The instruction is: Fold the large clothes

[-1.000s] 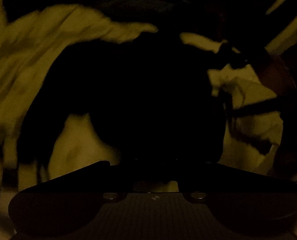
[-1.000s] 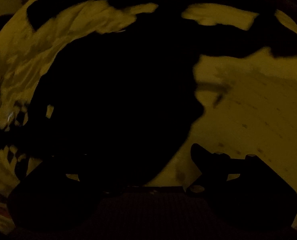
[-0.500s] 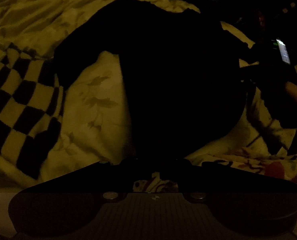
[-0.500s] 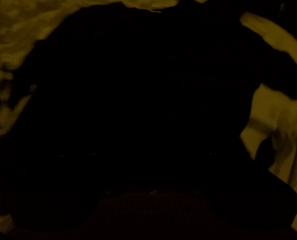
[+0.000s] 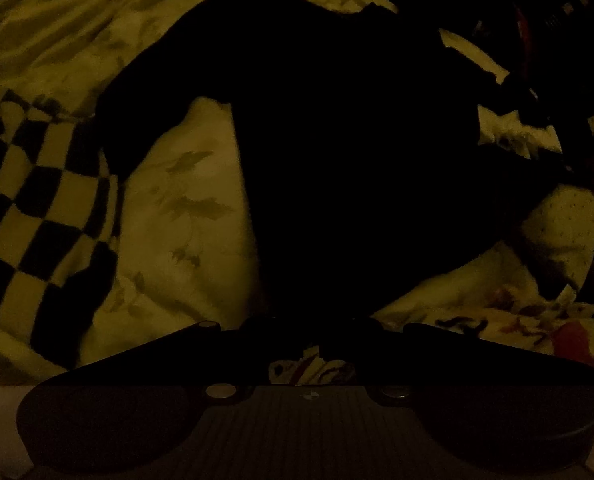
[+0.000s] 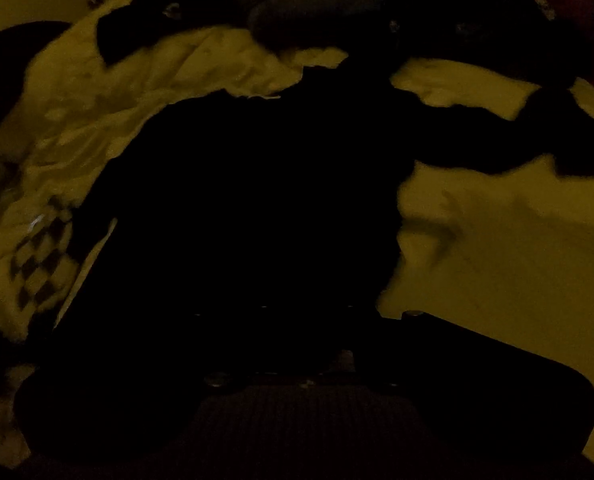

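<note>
A dark garment (image 5: 357, 152) is spread across the middle of a pale bed cover (image 5: 185, 208), its body running from just ahead of the left gripper (image 5: 317, 332) up toward the far side, with one sleeve drawn out to the left. In the right wrist view the same dark garment (image 6: 257, 208) fills the centre, and a sleeve is stretched toward the right edge of the bed. The left gripper's fingers are seen drawn close together at the garment's near hem; whether cloth is pinched cannot be told in the gloom. The right gripper (image 6: 309, 344) is lost against the dark cloth, and its state cannot be told.

Bare bedding (image 6: 497, 260) is left to the right of the garment. The left side is taken up by a checkered blanket (image 5: 37, 208), just beside the left sleeve, and crumpled sheets are bunched beyond it. A printed cloth (image 5: 537, 328) with reddish marks lies at the near right, and a pale speckled item (image 5: 561, 232) sits beside the garment's right edge.
</note>
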A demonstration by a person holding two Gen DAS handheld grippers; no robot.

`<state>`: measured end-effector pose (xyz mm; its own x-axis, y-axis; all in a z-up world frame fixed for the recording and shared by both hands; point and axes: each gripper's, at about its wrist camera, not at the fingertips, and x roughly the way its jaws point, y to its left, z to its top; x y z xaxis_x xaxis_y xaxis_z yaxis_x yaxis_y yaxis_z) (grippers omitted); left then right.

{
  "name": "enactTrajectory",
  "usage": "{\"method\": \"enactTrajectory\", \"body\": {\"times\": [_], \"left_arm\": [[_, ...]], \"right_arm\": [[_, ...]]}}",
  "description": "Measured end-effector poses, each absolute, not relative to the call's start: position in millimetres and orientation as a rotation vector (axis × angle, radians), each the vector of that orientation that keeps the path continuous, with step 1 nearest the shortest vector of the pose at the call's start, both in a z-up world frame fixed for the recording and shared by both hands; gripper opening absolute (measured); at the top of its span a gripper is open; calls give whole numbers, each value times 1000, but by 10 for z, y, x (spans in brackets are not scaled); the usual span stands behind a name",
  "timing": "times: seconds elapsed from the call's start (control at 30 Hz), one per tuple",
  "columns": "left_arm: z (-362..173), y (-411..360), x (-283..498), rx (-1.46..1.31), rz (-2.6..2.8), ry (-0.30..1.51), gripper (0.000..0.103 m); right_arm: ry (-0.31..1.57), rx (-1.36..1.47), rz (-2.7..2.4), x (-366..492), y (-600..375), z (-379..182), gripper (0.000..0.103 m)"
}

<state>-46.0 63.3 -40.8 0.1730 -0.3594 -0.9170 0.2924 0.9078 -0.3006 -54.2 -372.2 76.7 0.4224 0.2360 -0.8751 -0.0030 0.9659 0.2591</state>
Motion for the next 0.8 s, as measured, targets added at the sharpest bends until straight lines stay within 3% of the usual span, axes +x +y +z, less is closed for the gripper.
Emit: {"method": "enactTrajectory", "body": {"times": [0.27, 0.53, 0.8], "left_arm": [[-498, 746, -529, -26, -431, 1334, 43], [-688, 711, -655, 19, -412, 1350, 43], [-752, 808, -691, -63, -363, 1330, 45]], "right_arm": [[1233, 245, 75, -1394, -3841, 589, 9], [1290, 277, 58, -1560, -3913, 315, 2], [1347, 288, 29, -1608, -3981, 225, 6]]}}
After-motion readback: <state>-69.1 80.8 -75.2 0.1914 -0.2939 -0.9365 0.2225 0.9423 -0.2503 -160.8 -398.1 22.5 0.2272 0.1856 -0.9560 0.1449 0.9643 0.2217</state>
